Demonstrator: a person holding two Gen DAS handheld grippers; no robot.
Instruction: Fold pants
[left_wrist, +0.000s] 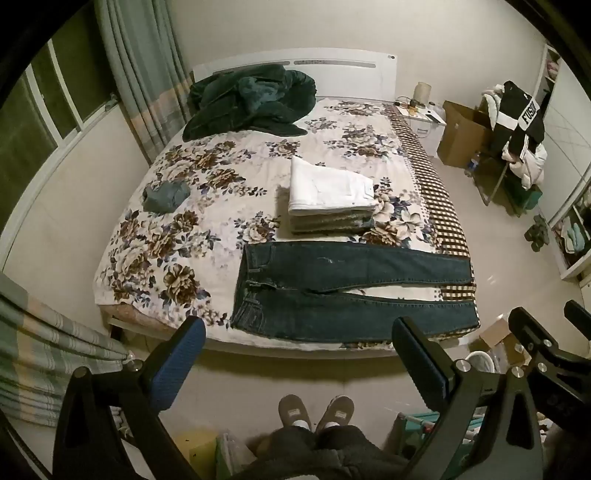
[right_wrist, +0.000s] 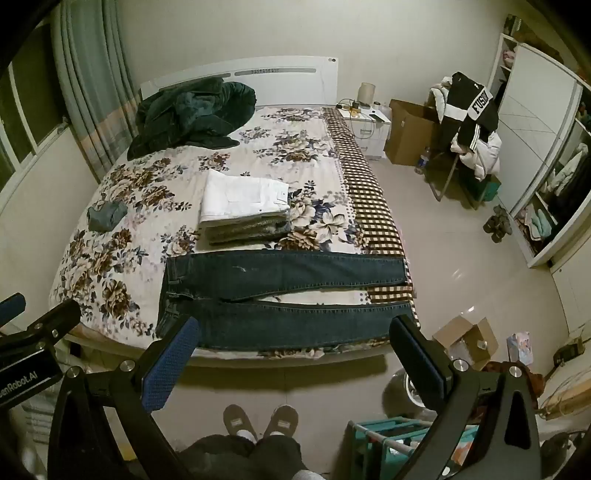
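Across the bed's (left_wrist: 155, 206) near edge, dark jeans (left_wrist: 347, 291) lie flat, legs apart.

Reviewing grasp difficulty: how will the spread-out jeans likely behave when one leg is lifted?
The jeans lie flat on the bed, so probably floppy, draping from any pinch. The denim looks thick, likely heavy enough to drag.

1. The jeans (left_wrist: 343, 291) ahead of both tools were matt, dark blue denim.
2. The bed (left_wrist: 184, 206) cover beyond was soft floral cloth.
3. The floor (right_wrist: 480, 266) was glossy tile.
4. Each tool, left (left_wrist: 299, 365) and right (right_wrist: 295, 362), had matt black plastic, textured blue pads (right_wrist: 170, 363) and shiny metal screws.
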